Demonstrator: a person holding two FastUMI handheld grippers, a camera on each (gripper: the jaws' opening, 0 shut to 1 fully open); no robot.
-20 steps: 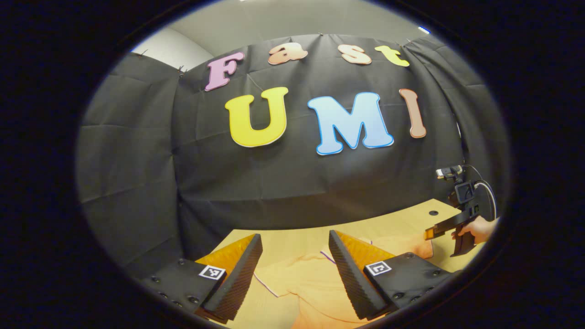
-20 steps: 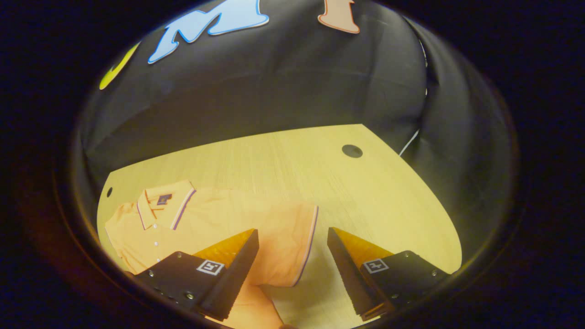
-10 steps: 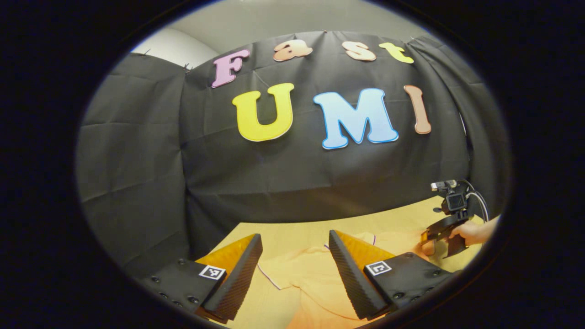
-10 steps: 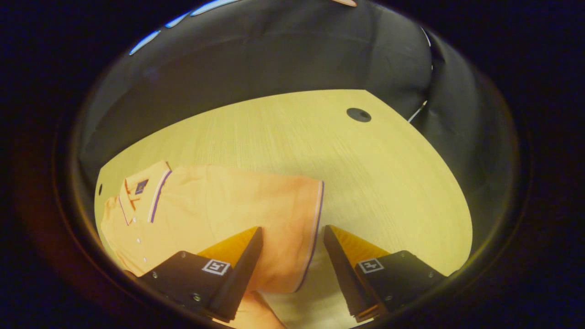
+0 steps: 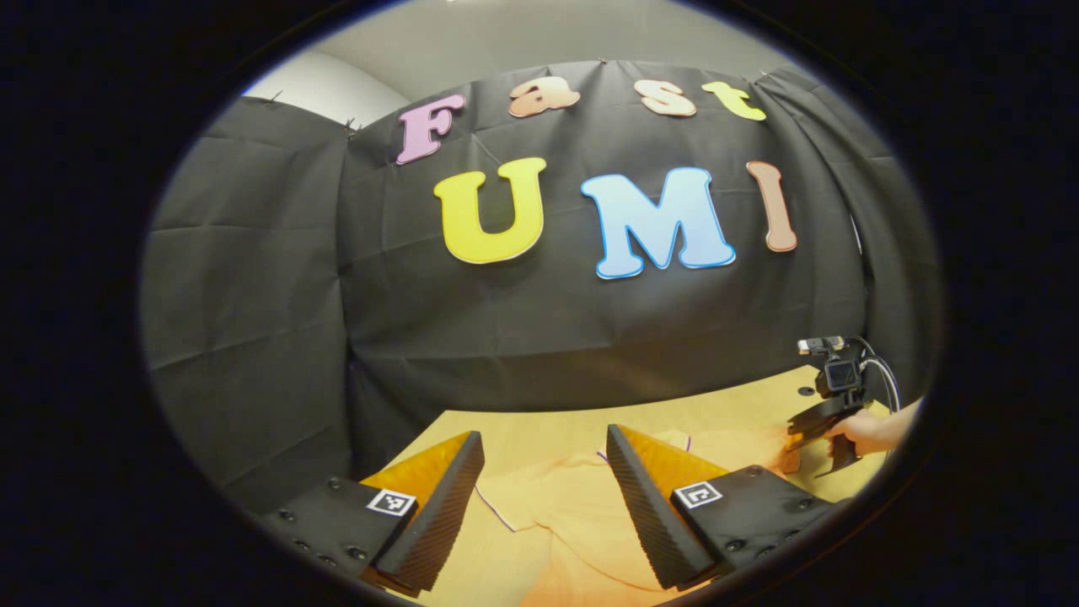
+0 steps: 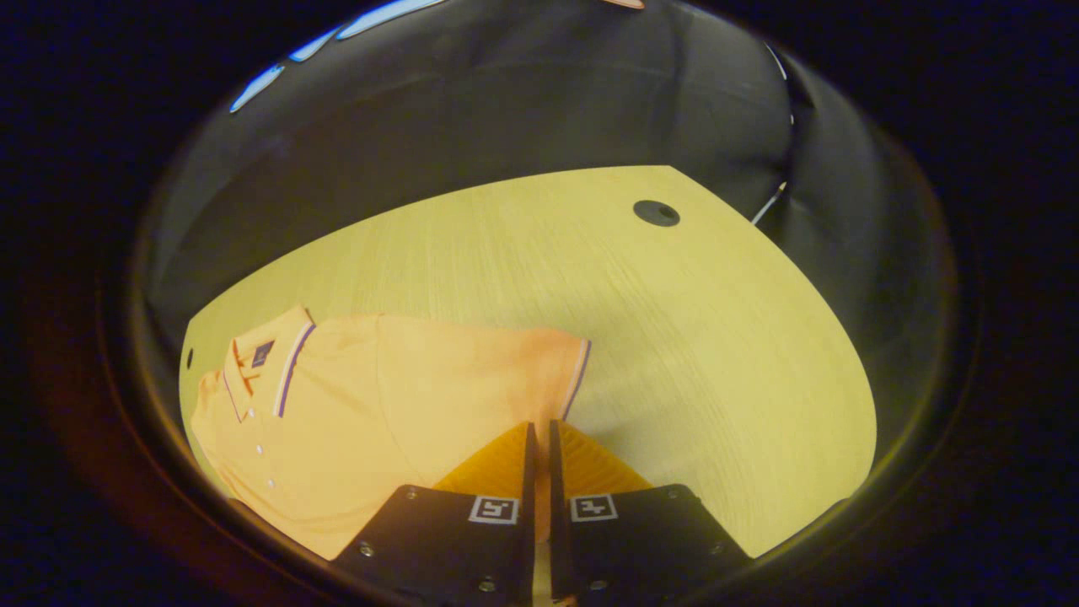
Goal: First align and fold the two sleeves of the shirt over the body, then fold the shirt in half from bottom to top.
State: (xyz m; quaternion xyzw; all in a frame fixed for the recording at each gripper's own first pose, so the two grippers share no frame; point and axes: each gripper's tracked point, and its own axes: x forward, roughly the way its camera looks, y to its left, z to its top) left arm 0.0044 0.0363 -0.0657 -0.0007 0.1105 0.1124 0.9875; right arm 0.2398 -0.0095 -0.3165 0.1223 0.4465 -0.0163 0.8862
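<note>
Wooden table (image 6: pixel 691 337) carries our orange shirt (image 6: pixel 379 405), spread flat toward eight o'clock in the right gripper view. We judge it light, soft and limp, best pinched at a sleeve hem. Our right gripper (image 6: pixel 539 438) has its fingers nearly closed on the sleeve (image 6: pixel 539 371) edge. Our left gripper (image 5: pixel 539 472) gapes wide, holding nothing. No containers.

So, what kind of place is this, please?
Probably a small recording booth, not a home: black cloth wall behind a bare wooden table, one orange polo shirt lying on it, and camera-carrying handheld grippers, right gripper closed on the sleeve.
</note>
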